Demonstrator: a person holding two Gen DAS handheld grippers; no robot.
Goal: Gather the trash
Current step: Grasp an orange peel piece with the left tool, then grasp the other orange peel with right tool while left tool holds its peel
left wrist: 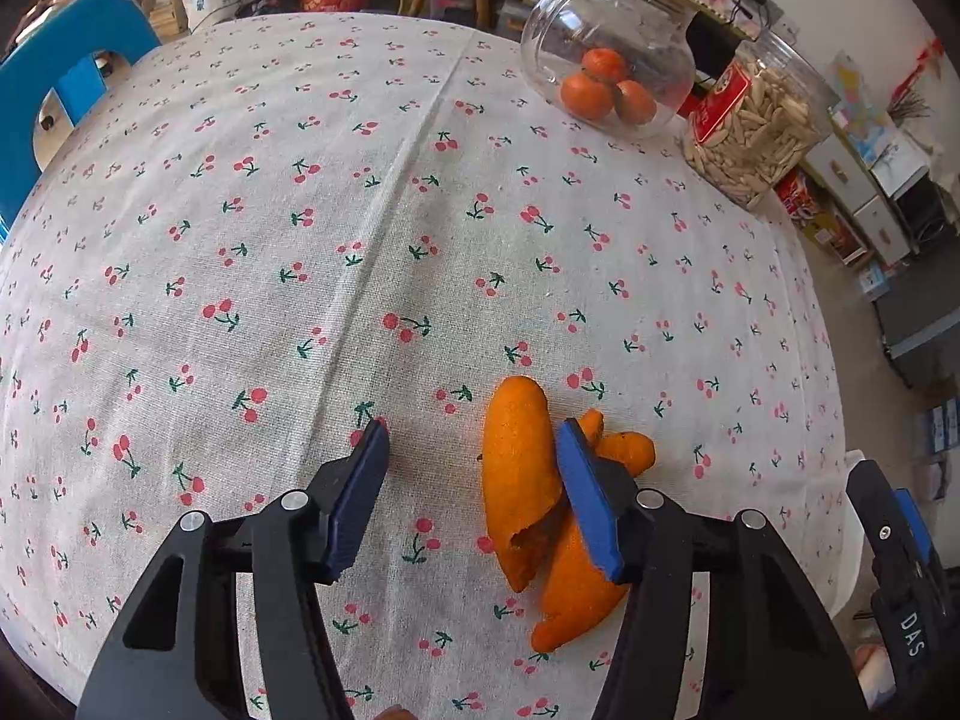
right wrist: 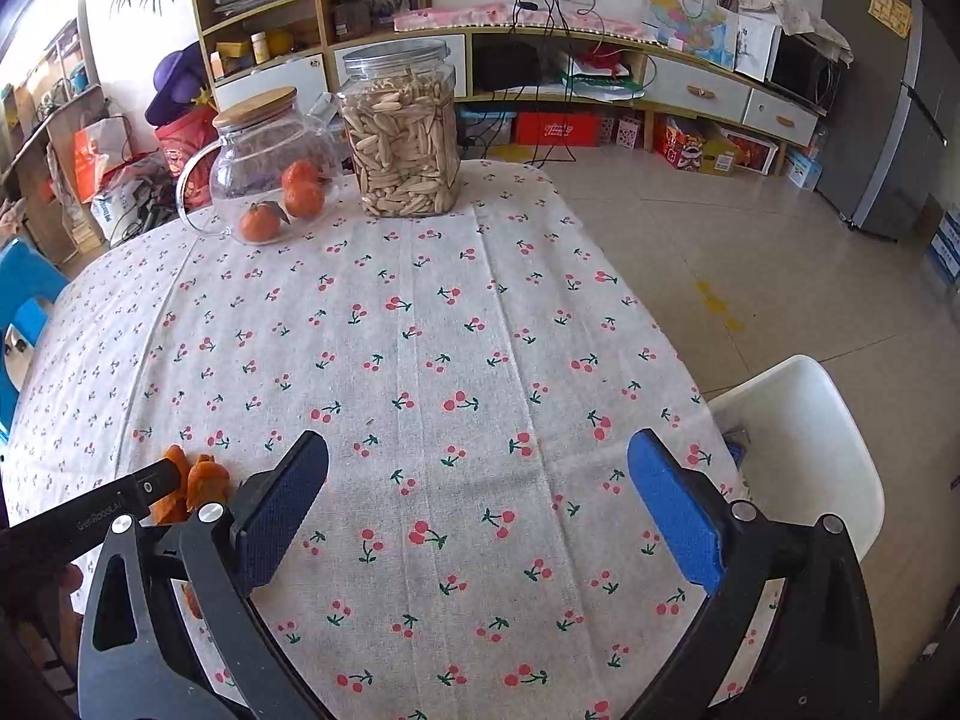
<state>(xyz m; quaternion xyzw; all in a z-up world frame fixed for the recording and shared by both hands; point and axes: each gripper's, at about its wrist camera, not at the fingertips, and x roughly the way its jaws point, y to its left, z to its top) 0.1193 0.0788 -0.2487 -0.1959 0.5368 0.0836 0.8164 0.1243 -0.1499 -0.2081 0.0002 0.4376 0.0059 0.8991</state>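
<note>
While both grippers hover over the cherry-print tablecloth [left wrist: 372, 252], the left gripper [left wrist: 474, 498] is spread wide, its right pad overlapping the curled orange peel pieces [left wrist: 522, 480] lying near the table's near edge. Right gripper [right wrist: 480, 510] likewise released, holding nothing. Clear glass jar of tangerines [right wrist: 264, 174] and plastic jar of seeds [right wrist: 402, 138] stand at the far edge.

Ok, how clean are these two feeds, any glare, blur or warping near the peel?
Left wrist view: strong fisheye bulge in the cherry-print tablecloth, yet the curled orange peel between the open left gripper is sharp, softly shadowed. Right wrist view: blown-out window glare top-left, the same bulge, reflections on the round glass jar of mandarins; right gripper sharp.
</note>
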